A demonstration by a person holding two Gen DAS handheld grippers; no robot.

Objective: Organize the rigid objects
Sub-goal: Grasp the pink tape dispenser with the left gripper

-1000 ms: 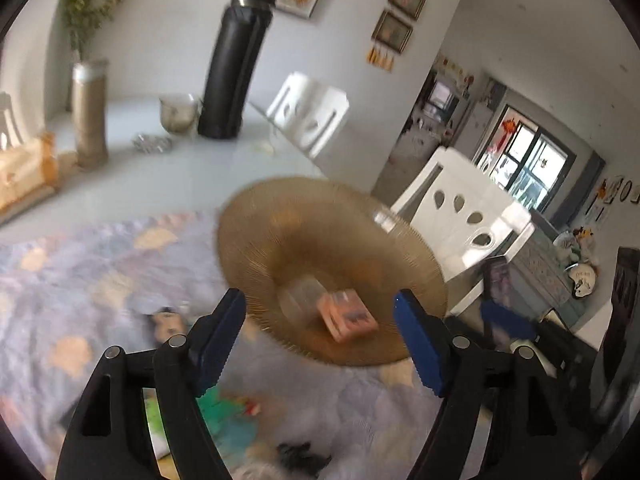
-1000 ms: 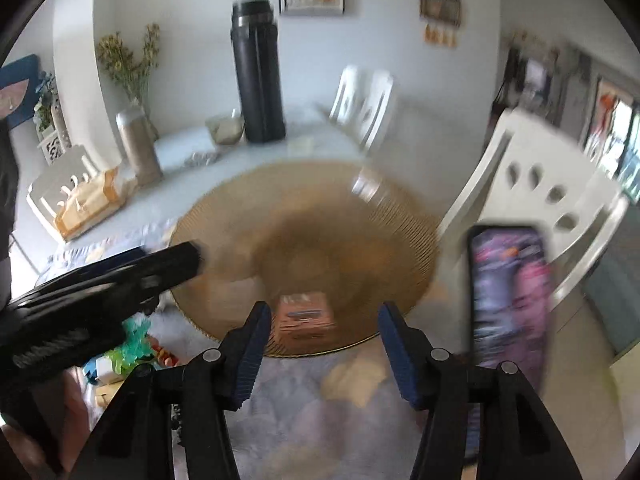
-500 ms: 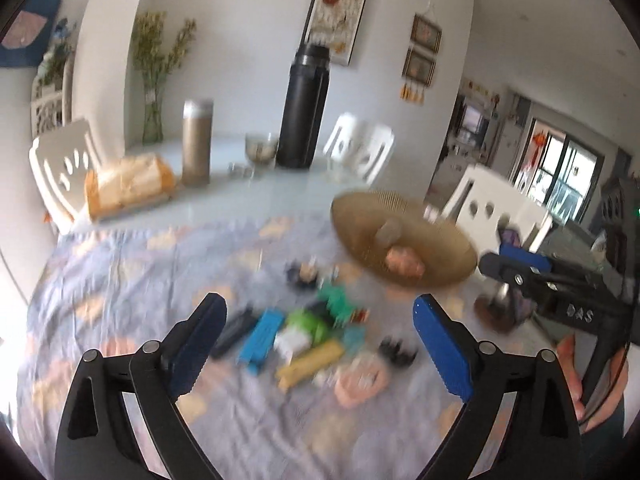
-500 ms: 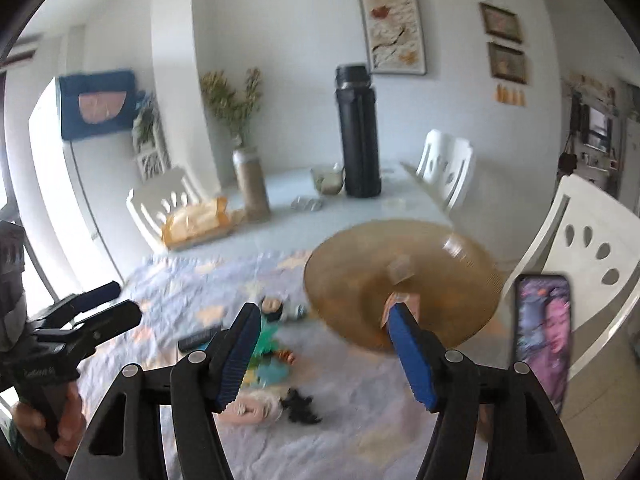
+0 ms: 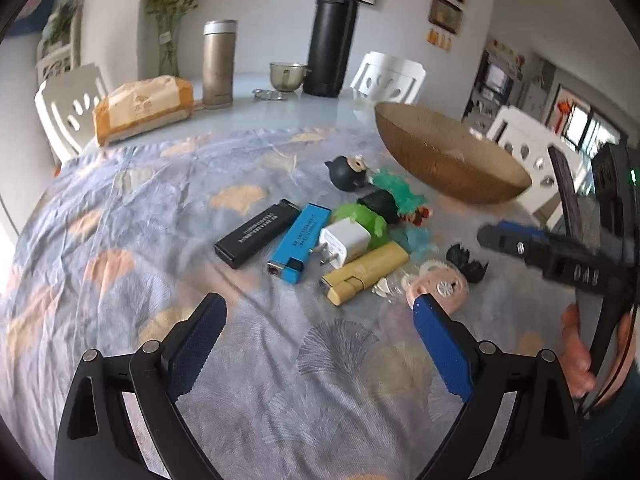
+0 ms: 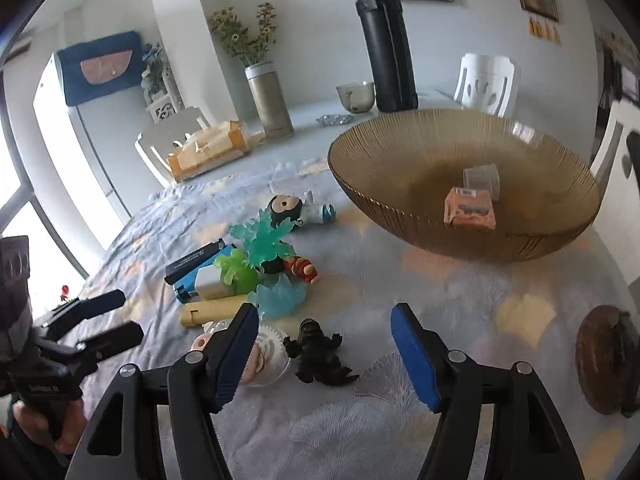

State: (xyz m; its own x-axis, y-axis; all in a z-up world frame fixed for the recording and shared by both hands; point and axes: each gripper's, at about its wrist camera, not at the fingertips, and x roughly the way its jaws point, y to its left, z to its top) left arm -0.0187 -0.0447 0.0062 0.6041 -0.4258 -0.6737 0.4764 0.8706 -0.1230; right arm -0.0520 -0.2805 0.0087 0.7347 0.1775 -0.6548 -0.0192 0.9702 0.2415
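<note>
**Both grippers empty above a heap of small things**

The left gripper (image 5: 320, 316) hung over the patterned cloth (image 5: 140, 208) on the bench, its blue fingers (image 5: 440, 344) spread wide with nothing between them. Just ahead of it lay the heap: a black lighter (image 5: 256, 234), a blue lighter (image 5: 298, 242) touching it, a white charger plug (image 5: 342, 242) resting against the blue one, and a yellow lighter (image 5: 364, 272) beside the plug. A pink round piece (image 5: 438, 290) lay next to the left gripper's right-hand finger.

The right gripper (image 6: 324, 350) pointed down at the near edge of the heap. Its fingers (image 6: 416, 356) were opening and held nothing; a small dark dinosaur figure (image 6: 320, 354) lay on the cloth in the gap between them, untouched. Farther off stood a translucent teal figure (image 6: 268, 244) and a black-headed toy (image 6: 298, 210) on its side.

The amber ribbed bowl (image 6: 400, 188) sat on the bench beyond the heap, to its right in both views. In it lay an orange box (image 6: 470, 210) and a clear small box (image 6: 482, 178), touching one another. A tall black flask (image 6: 386, 44) stood behind the bowl.
</note>
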